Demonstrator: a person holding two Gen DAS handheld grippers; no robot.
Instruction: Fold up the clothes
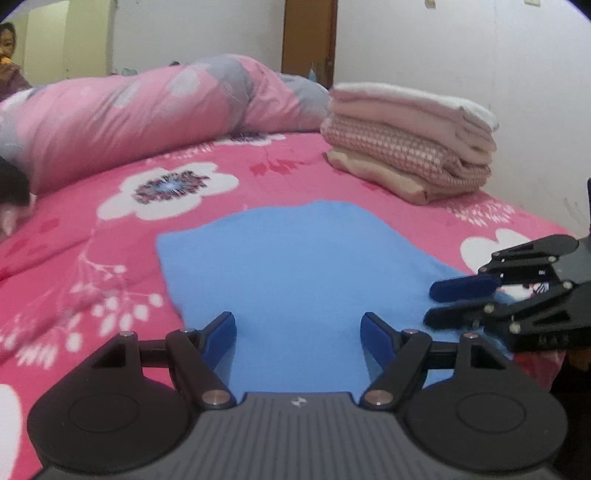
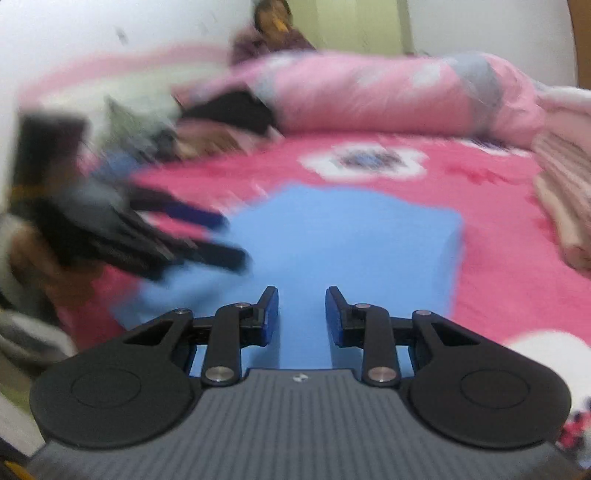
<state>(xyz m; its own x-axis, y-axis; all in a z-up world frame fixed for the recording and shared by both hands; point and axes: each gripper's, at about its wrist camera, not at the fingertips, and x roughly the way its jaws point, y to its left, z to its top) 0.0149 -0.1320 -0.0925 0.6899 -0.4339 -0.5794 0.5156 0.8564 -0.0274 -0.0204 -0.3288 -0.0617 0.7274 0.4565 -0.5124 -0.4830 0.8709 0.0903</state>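
A light blue folded garment (image 1: 295, 266) lies flat on the pink flowered bedspread (image 1: 110, 229). My left gripper (image 1: 297, 332) is open, its blue pads spread wide over the garment's near edge. My right gripper (image 1: 447, 301) shows at the garment's right edge, jaws a little apart, with blue cloth beside the lower finger. In the right wrist view the right gripper (image 2: 301, 314) is open above the blue garment (image 2: 351, 240), and the left gripper (image 2: 221, 240) is a blur at the garment's left edge.
A stack of folded pink and beige clothes (image 1: 410, 140) sits at the back right of the bed. A rolled pink quilt (image 1: 129, 118) lies along the back. A heap of unfolded clothes (image 2: 147, 136) is at the far left. A person (image 2: 273, 26) sits behind.
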